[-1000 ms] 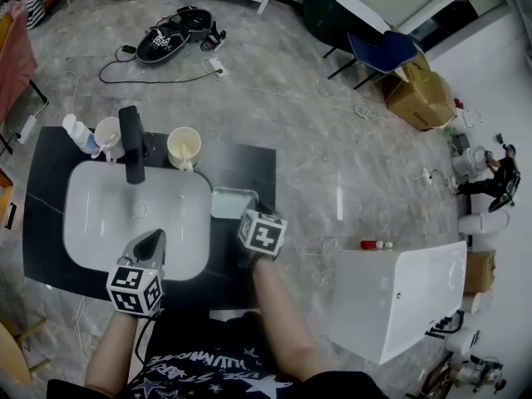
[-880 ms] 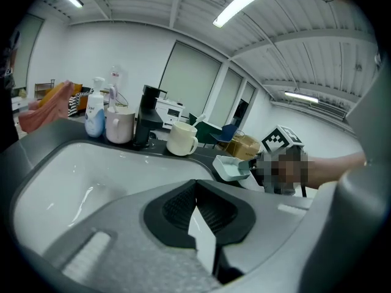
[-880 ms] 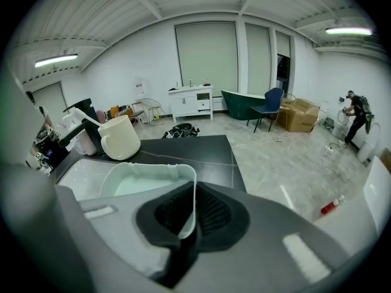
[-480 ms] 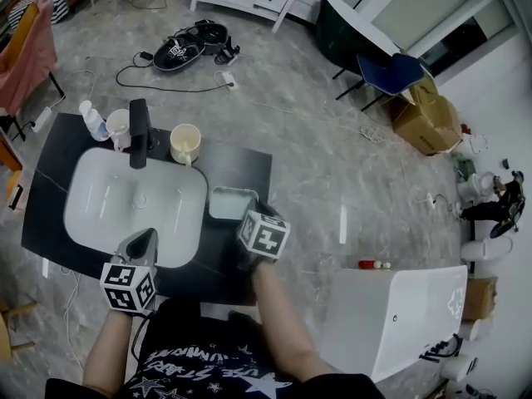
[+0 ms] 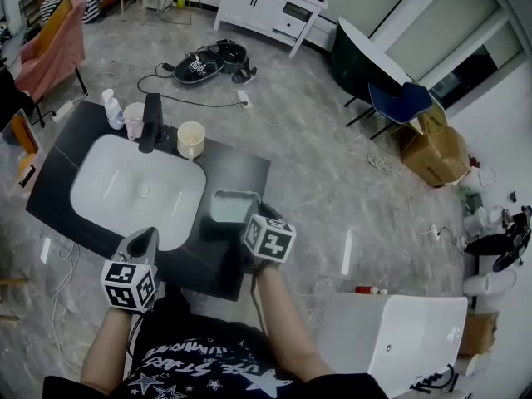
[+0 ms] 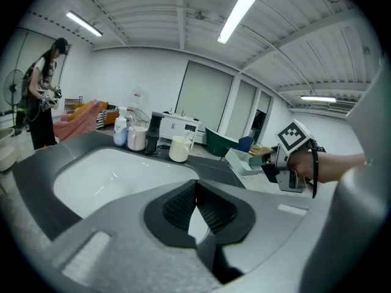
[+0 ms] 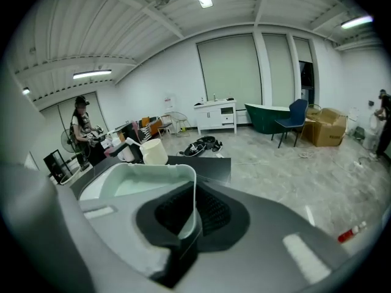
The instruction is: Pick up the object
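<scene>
The right gripper [image 7: 194, 215] is clamped on the near wall of a pale tray [image 7: 137, 179]. The tray extends ahead and to the left of the gripper, over the dark tabletop [image 5: 241, 165]. The left gripper [image 6: 195, 203] is closed and empty, with the white sink [image 6: 116, 176] just ahead of it.

The left gripper [image 6: 195, 195] and right gripper [image 7: 194, 207] are smooth grey shells. Each has black ribbed fingers [image 6: 174, 207] set in a dark hollow. A white cube [image 5: 130, 285] with black square markers tops each. At the lower centre of the head view is a black short-sleeved T-shirt [image 5: 208, 364] with white stars and lettering. What looks like a black cord [image 6: 313, 171] loops the right wrist.
</scene>
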Demonstrator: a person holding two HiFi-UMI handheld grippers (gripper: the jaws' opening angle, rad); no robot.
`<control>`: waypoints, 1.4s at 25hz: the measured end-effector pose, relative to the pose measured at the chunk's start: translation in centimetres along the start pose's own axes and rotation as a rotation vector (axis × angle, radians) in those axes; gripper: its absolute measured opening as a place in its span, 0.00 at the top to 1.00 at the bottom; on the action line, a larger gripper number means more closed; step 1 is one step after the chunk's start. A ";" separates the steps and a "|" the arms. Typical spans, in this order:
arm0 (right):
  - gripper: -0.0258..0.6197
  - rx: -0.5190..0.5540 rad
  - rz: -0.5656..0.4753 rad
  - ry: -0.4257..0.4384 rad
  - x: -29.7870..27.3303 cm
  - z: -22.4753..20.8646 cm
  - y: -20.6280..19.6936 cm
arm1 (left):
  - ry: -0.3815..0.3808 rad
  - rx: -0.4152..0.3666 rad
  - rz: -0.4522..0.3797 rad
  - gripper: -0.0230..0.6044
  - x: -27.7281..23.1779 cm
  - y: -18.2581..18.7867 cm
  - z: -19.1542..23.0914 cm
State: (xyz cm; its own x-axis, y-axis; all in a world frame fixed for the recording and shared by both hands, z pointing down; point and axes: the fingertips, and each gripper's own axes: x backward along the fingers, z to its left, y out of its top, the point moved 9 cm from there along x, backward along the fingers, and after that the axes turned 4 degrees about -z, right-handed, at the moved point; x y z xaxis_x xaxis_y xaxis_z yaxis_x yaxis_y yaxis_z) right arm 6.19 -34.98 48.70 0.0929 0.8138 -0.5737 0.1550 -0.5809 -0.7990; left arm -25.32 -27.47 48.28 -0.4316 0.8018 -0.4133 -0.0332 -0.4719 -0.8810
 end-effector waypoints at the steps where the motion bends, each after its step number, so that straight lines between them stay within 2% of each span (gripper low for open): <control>1: 0.94 0.010 -0.004 0.017 0.3 -0.1 0.1 | 0.013 0.004 -0.006 0.95 0.5 -0.2 -0.4; 16: 0.94 0.137 -0.043 0.221 5.7 -1.4 -0.8 | 0.215 0.067 -0.107 0.95 8.3 -4.2 -7.0; 29: 0.94 0.193 -0.025 0.322 12.8 -5.7 -6.2 | 0.311 0.118 -0.150 0.95 15.2 -9.7 -15.2; 35: 0.94 0.204 -0.011 0.351 14.9 -6.1 -8.0 | 0.340 0.128 -0.150 0.95 18.1 -11.2 -16.8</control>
State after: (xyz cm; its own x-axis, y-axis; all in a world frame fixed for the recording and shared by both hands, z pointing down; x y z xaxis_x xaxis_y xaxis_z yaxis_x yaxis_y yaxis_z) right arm 12.29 -18.11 47.66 0.4276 0.7551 -0.4969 -0.0373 -0.5345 -0.8443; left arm -17.60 -1.46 46.78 -0.0912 0.9308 -0.3538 -0.1951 -0.3652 -0.9103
